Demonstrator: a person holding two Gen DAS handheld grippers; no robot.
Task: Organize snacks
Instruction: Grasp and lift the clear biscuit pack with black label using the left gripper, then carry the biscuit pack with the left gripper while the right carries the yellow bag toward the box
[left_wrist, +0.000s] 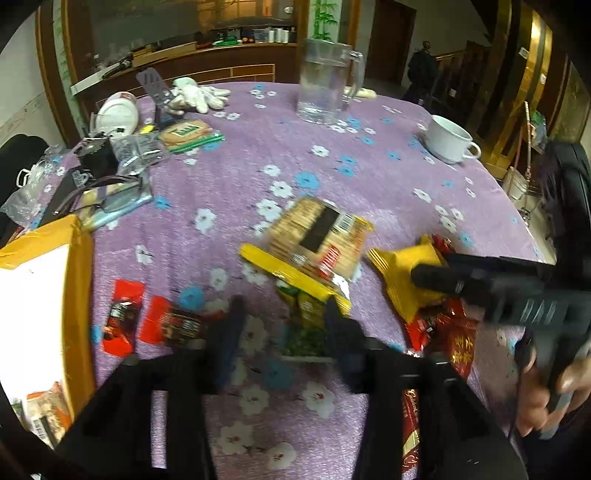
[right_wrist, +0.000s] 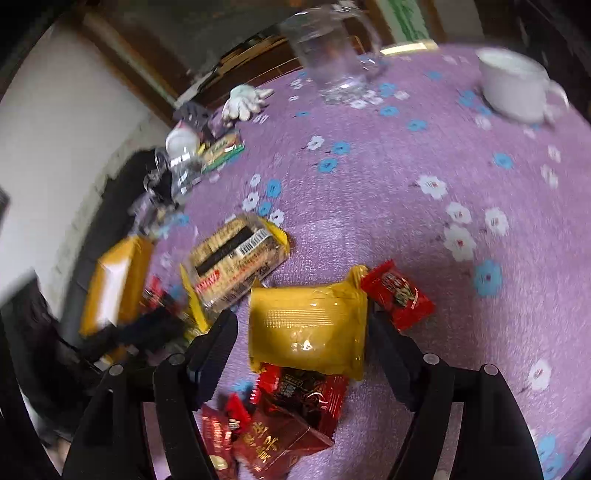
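Snacks lie on a purple flowered tablecloth (left_wrist: 332, 162). A yellow-edged cracker pack (left_wrist: 314, 243) lies in the middle; it also shows in the right wrist view (right_wrist: 236, 258). My left gripper (left_wrist: 284, 317) is open, its fingers on either side of a green-yellow packet (left_wrist: 306, 317) below the crackers. My right gripper (right_wrist: 299, 328) is open around a plain yellow packet (right_wrist: 306, 328), also visible in the left wrist view (left_wrist: 406, 273). Red candy wrappers (right_wrist: 295, 406) lie under and beside it. Two red packets (left_wrist: 147, 321) lie left.
A yellow cardboard box (left_wrist: 44, 302) with snacks inside stands at the left edge. A glass pitcher (left_wrist: 325, 81), a white cup (left_wrist: 447, 138), white gloves (left_wrist: 195, 94) and clutter (left_wrist: 110, 158) sit on the far side of the table.
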